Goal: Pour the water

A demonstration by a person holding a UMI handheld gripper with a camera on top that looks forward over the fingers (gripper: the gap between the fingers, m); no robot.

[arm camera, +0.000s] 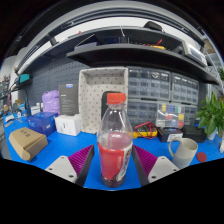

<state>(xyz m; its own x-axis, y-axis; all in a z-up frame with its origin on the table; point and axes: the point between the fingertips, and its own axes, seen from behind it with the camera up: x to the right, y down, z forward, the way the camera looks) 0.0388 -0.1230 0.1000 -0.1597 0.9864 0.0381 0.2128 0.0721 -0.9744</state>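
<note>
A: Where does the water stand right now?

B: In the clear plastic bottle with a red cap and red label (115, 140), upright on the blue table (60, 145), right between the two fingers of the hand-held gripper (115, 162). The purple pads (82, 158) sit at either side of the label band.

A: Clamped on it?

B: The pads look pressed against the label on both sides; I see no gap, so I judge the bottle gripped. It seems to be resting on the table too.

A: And the target?

B: Most likely the white ceramic mug (183, 151) off to the right, near the bottle but apart from it, handle turned toward the gripper. Behind it stands a green leafy plant (212, 112).

A: The cap looks on.

B: It does. If it is truly sealed, no water will come out, so that wants checking before any tilt.

A: How to do the lift well?

B: Keep the squeeze firm but not crushing; thin plastic gives and can push water up. Raise it straight, carry it right over the mug's rim, then tilt slowly, neck low above the opening. Keep clear of the white box (68, 124) and the tan cardboard box (27, 143) on the left.
</note>
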